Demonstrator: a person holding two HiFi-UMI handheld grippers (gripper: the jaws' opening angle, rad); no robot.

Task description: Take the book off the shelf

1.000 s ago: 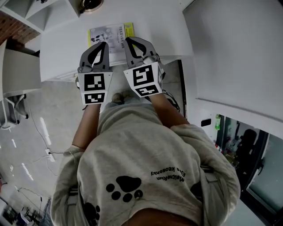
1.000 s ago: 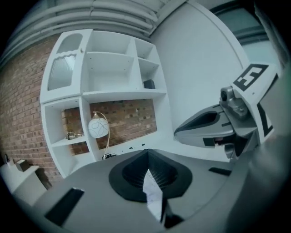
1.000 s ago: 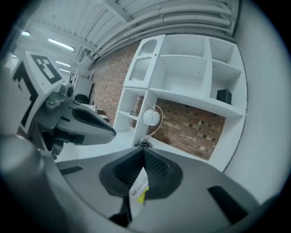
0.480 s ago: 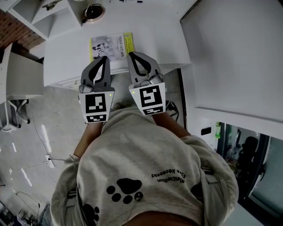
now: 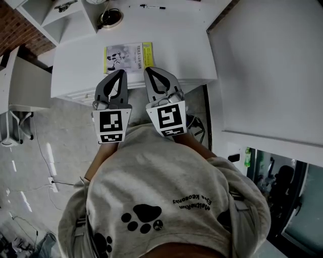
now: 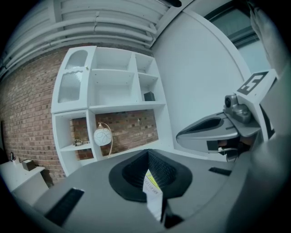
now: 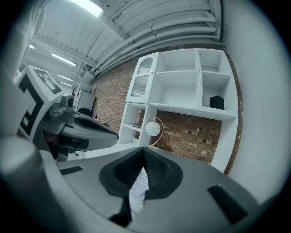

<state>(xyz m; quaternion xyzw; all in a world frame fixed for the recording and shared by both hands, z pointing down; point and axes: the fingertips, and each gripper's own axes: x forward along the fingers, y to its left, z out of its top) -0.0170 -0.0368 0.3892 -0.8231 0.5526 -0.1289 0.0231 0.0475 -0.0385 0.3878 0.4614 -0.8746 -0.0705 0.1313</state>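
The book (image 5: 128, 57), with a pale cover and a yellow strip on its right side, lies flat on the white table (image 5: 176, 45). My left gripper (image 5: 121, 73) and right gripper (image 5: 148, 70) hover side by side at the book's near edge, both shut and empty. In the left gripper view the shut left gripper (image 6: 148, 153) points toward the white shelf unit (image 6: 113, 91), and a sliver of the book (image 6: 153, 191) shows through the slit under the jaws. The right gripper view shows the shut right gripper (image 7: 144, 153) and a sliver of the book (image 7: 138, 191).
A round-globe lamp (image 5: 110, 17) (image 6: 102, 135) (image 7: 153, 128) stands at the back of the table. A pen (image 5: 151, 7) lies near the far edge. A small dark box (image 6: 149, 96) (image 7: 217, 102) sits in an upper compartment. A white wall (image 5: 272, 65) is at the right.
Both grippers have drawn back toward the person, from over the book's cover to its near edge. The book has stayed flat on the table.
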